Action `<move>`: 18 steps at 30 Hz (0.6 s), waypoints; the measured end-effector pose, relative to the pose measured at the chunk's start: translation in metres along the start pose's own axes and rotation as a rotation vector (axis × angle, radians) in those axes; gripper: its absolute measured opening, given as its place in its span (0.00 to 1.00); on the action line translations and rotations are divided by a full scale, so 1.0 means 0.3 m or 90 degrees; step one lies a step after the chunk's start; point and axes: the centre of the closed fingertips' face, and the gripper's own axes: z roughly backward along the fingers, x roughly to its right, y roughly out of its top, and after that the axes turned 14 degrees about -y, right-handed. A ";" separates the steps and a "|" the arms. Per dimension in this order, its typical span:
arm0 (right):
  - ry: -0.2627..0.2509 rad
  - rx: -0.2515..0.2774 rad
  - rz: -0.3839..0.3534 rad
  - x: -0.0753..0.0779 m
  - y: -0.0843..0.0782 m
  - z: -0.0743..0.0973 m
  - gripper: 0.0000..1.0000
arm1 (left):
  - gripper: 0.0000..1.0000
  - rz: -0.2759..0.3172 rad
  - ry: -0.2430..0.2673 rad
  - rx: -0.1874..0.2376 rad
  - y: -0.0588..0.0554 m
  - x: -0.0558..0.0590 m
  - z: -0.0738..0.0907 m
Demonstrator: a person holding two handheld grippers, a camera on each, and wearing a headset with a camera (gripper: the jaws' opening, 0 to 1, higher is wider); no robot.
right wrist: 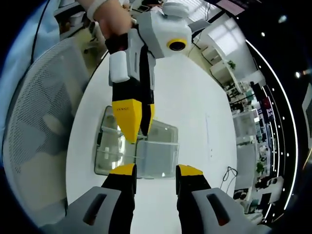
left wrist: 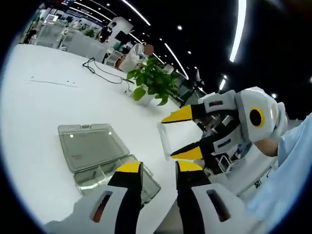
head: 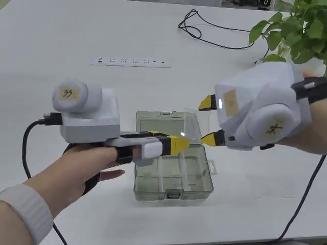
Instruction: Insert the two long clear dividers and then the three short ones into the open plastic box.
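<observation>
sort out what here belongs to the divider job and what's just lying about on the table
Job:
- plastic box, lid open
- clear divider, between the jaws of the right gripper
- left gripper, beside the box, jaws apart

Lying about:
- power strip
- black cable
- plant

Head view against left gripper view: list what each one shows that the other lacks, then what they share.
Head view: the hand wrapped around the left gripper, whose white body has a black cord plugged in.
Left gripper view: ceiling lights, distant office furniture, and a pale blue sleeve behind the right gripper.
Shared: the open plastic box with its lid folded back, the plant, the black cable on the white table, and the right gripper holding a clear divider between its jaw tips.
</observation>
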 end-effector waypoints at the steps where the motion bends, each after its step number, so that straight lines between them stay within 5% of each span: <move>1: 0.002 0.001 0.004 -0.003 0.003 -0.002 0.32 | 0.22 -0.004 -0.001 0.005 0.007 -0.006 0.002; 8: 0.007 0.006 0.030 -0.016 0.024 -0.015 0.32 | 0.11 0.051 -0.012 0.029 0.021 -0.011 -0.004; 18: 0.018 0.015 0.048 -0.041 0.045 -0.010 0.32 | 0.04 0.090 -0.042 0.017 -0.008 0.009 -0.007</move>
